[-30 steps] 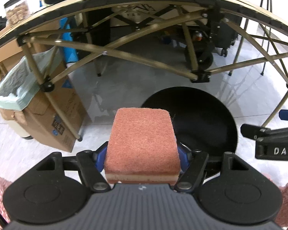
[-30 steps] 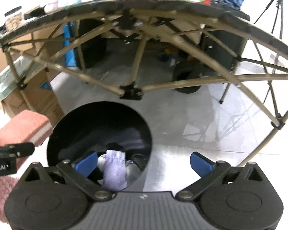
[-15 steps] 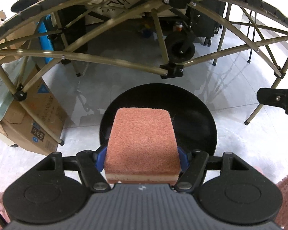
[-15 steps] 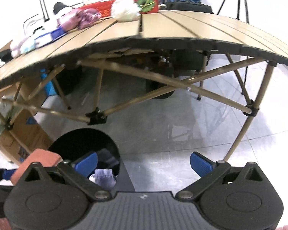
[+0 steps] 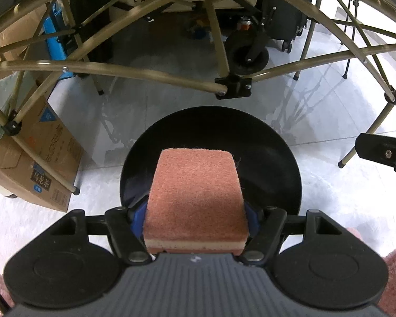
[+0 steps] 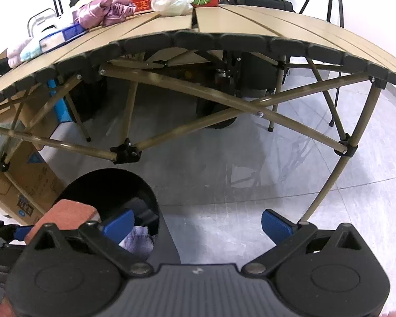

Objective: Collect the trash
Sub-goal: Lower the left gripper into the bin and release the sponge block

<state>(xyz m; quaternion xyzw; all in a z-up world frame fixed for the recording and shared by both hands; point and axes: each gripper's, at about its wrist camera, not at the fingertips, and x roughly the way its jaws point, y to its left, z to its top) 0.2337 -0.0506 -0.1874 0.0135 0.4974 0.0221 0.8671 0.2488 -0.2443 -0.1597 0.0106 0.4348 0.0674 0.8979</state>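
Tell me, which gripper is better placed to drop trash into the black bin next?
Left. The left gripper holds the sponge over the black bin. The right gripper is open and empty, off to the side.

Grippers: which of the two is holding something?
The left gripper: its blue fingers squeeze a reddish-brown rectangular sponge above the round black bin. The right gripper stands open, empty.

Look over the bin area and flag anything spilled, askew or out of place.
Nothing stands out. The sponge sits squarely in the left gripper, over the open black bin. The right gripper is open and empty beside the bin, with a pale crumpled item already inside. No litter shows on the floor.
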